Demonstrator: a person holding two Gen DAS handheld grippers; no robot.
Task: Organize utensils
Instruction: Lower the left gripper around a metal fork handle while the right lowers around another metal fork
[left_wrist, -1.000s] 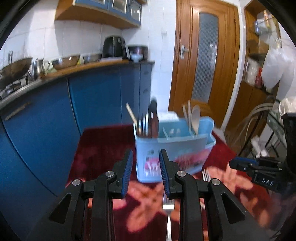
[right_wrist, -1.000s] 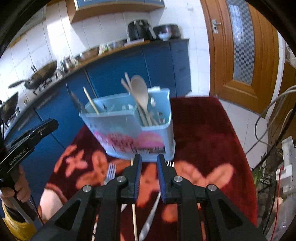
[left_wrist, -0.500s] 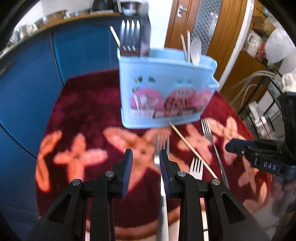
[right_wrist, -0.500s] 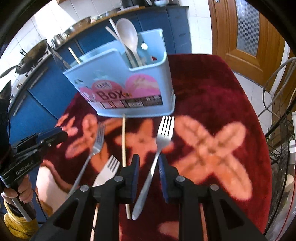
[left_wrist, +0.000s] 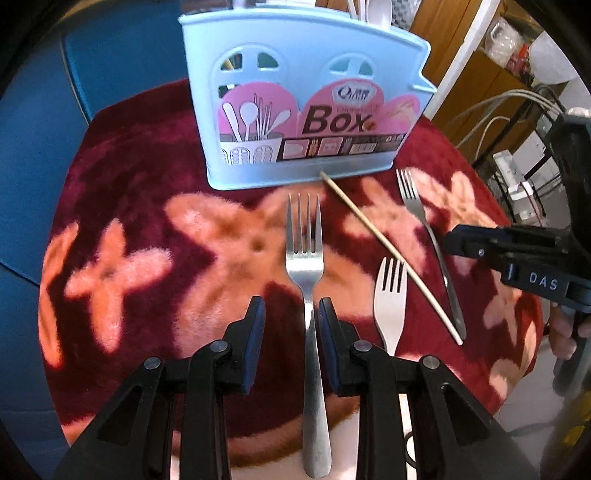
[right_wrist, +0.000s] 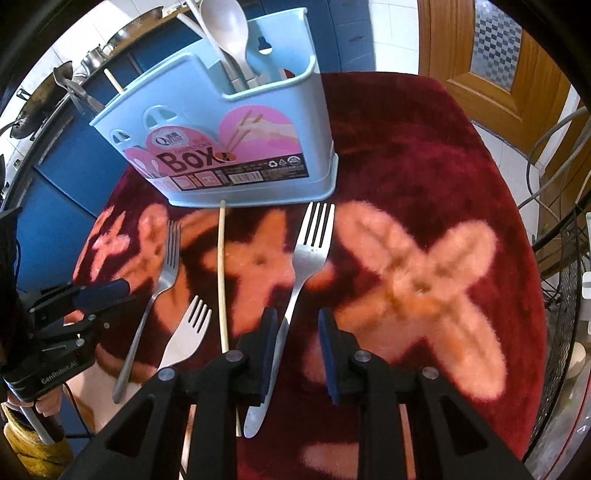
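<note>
On the red flowered cloth (left_wrist: 122, 177), three forks and a chopstick (left_wrist: 391, 254) lie before the blue box (left_wrist: 303, 110). Left gripper (left_wrist: 288, 314) has its jaws apart astride one fork (left_wrist: 304, 254), not clamped on it. Right gripper (right_wrist: 295, 328) is likewise parted over another fork (right_wrist: 303, 266), whose handle lies beside its left finger.

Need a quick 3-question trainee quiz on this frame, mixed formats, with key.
1. How many metal forks lie on the red floral cloth?
2. True or false: the thin wooden chopstick lies between two forks.
3. The left tool is: A) shut on a spoon B) open, astride a fork handle C) inside the blue box.
Key: 1) three 2) true 3) B
</note>
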